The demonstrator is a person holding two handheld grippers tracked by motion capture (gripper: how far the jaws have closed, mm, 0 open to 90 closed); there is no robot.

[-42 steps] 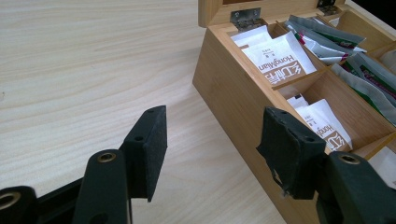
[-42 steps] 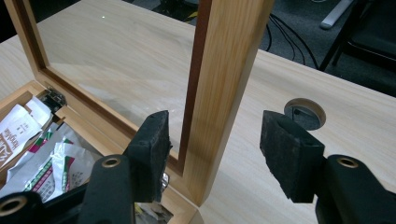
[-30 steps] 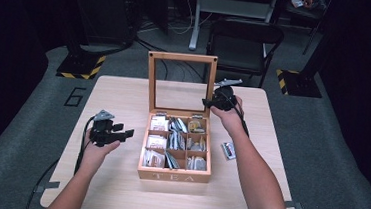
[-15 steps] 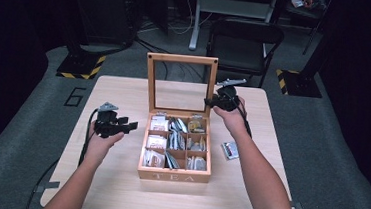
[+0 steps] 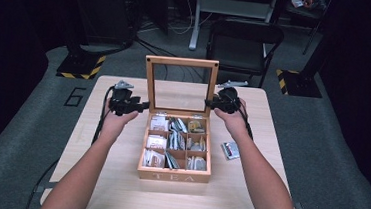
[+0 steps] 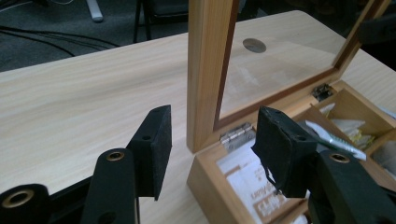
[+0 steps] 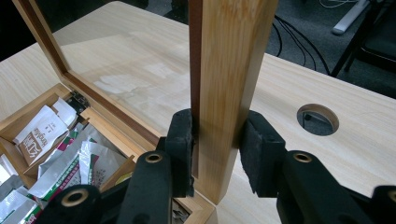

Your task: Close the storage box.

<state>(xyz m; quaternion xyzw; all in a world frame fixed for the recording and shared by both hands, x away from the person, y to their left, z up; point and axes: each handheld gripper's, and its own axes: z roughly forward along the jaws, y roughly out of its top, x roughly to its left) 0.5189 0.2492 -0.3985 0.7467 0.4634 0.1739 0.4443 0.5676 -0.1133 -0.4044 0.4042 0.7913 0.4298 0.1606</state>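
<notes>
Clamping the right gripper (image 7: pixel 215 149) on the right stile of the upright lid (image 5: pixel 182 63), long axis vertical, above the tea box (image 5: pixel 173 173) at table (image 5: pixel 116 189) centre. Straddling the left stile: left gripper (image 6: pixel 212 140), pads apart, not touching. One box, six compartments, one loose packet (image 5: pixel 230 149) to the right.

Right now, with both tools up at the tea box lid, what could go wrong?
1. The right tool pinches only the lid's side rail near its bottom; it could slip and the glass lid drop.
2. The left tool is open astride the other rail near the hinge; uneven pushing might strain it.
3. A tea bag standing tall near the hinge side could get caught if the lid closes.
</notes>
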